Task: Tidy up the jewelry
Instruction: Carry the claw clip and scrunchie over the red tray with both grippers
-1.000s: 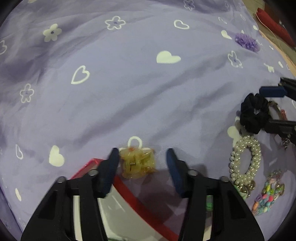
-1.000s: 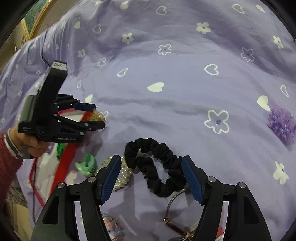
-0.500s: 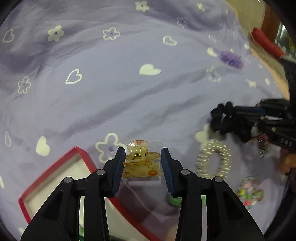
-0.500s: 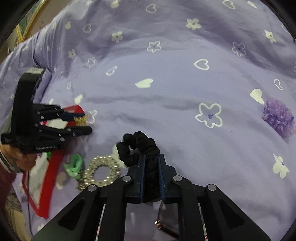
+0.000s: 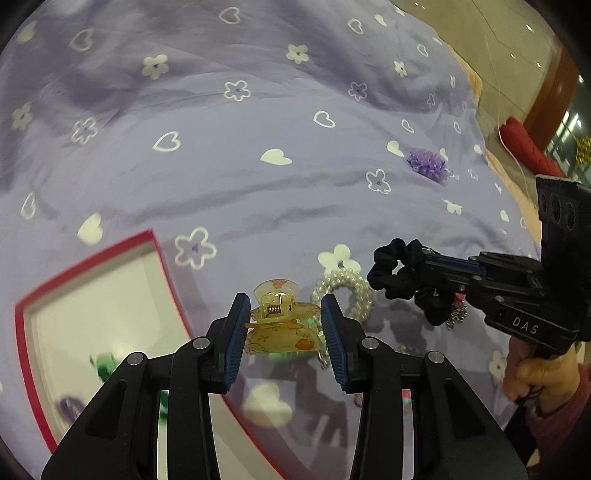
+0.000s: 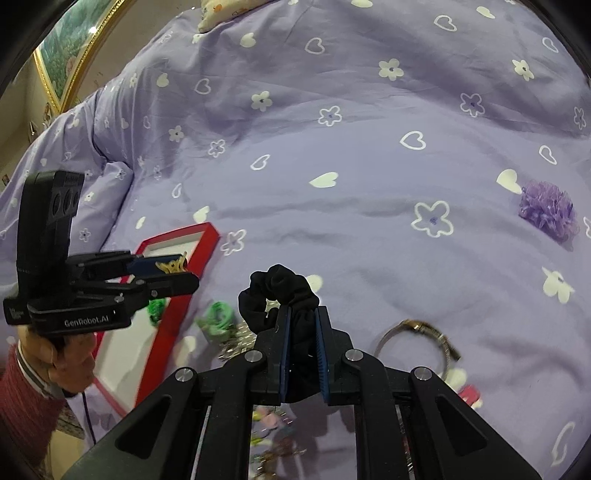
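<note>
Left tongs point(image 5: 284, 332) clamping translucent amber claw clip point(image 5: 282, 326), right tongs point(image 6: 303, 354) pinching ruffled black scrunchie point(image 6: 275, 295), lilac sheet point(image 6: 369, 147).

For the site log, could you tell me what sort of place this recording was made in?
Probably a bedroom at home: the work goes on over a bed under a purple bedspread printed with hearts and flowers, a pillow lies at its far end, and a gilt-framed picture leans by the wall.

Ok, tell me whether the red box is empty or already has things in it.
Not empty. The red box is open, and at least one green piece lies on its white floor; a blurred purple item sits nearby.
</note>
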Demonstrator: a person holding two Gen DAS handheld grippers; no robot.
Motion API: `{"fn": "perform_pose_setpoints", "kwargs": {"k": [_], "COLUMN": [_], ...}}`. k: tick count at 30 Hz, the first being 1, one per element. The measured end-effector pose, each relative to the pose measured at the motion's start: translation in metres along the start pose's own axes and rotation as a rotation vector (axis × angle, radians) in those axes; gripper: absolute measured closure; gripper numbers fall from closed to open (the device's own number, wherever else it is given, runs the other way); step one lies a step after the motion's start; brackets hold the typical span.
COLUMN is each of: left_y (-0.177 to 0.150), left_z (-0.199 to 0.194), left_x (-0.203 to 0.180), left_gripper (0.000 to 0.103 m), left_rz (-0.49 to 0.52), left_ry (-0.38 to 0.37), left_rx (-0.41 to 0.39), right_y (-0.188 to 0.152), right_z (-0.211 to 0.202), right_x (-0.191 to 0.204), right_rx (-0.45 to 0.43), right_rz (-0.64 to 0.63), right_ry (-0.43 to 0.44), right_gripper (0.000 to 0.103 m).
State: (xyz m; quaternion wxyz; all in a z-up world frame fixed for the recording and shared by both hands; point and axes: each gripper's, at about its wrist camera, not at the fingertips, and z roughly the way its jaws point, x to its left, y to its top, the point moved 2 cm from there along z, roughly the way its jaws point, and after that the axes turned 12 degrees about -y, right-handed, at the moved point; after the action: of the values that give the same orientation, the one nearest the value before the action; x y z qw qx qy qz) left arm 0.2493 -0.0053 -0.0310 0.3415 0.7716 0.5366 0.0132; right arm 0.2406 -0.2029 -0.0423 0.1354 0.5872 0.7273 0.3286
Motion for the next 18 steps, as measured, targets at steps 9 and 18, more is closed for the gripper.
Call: {"fn": "perform_pose_setpoints", "kwargs": {"k": [9, 18], "left_y": [-0.032, -0.050], "left_z": [-0.034, -0.068], "left_x": [-0.002, 0.002], "left_gripper": [0.065, 0.065], "left_rz": [-0.073, -0.116], "left_ry": [-0.006, 0.009], "left_rx": [-0.061, -0.110], "right_y": [-0.012, -0.016], "right_z": [-0.013, -0.017], "right_x": [0.029, 0.061], "right_rx": [-0.009, -0.011], "right_rz": [-0.013, -0.037], "right_ry": [0.047, 0.082], "right_gripper": [0.091, 0.091]}}
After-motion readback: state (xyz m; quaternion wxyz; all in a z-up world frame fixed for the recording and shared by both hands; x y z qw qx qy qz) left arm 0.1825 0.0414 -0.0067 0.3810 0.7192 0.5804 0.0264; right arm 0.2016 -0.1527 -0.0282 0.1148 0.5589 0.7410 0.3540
